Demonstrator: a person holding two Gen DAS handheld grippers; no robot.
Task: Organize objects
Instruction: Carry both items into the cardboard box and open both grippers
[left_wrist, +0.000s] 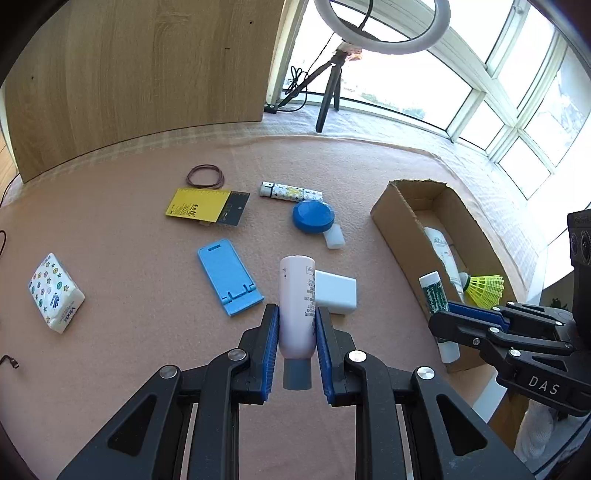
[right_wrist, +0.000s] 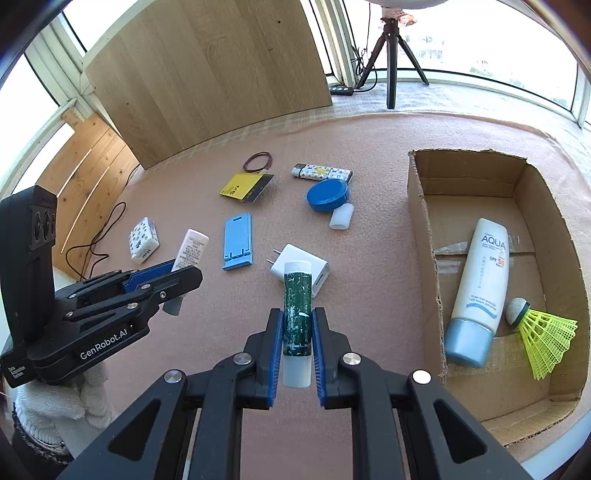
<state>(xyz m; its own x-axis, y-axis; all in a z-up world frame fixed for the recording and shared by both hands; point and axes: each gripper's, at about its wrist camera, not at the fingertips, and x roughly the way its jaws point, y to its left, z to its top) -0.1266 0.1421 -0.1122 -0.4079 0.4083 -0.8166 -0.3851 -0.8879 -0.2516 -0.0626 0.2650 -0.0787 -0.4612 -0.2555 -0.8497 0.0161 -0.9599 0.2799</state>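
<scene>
My left gripper (left_wrist: 297, 308) is shut on a pale pink bottle (left_wrist: 295, 288) with a grey cap, held above the pink cloth. My right gripper (right_wrist: 297, 311) is shut on a dark green stick (right_wrist: 296, 288) with white ends. In the right wrist view the left gripper (right_wrist: 184, 271) shows at the left with the bottle (right_wrist: 192, 247) in it. In the left wrist view the right gripper (left_wrist: 441, 314) and its stick (left_wrist: 433, 291) hang by the near corner of the cardboard box (left_wrist: 399, 225). The box (right_wrist: 424, 221) holds a white sunscreen tube (right_wrist: 480, 280) and a yellow shuttlecock (right_wrist: 546, 332).
On the cloth lie a white charger (right_wrist: 299, 258), a blue phone stand (right_wrist: 238, 238), a blue round tin (right_wrist: 327, 195), a small white cap (right_wrist: 341, 216), a patterned lighter (right_wrist: 321, 172), a yellow card (right_wrist: 243, 186), rubber bands (right_wrist: 258, 161) and a tissue pack (right_wrist: 144, 240). A wooden board (right_wrist: 207, 74) and a tripod (right_wrist: 391, 55) stand behind.
</scene>
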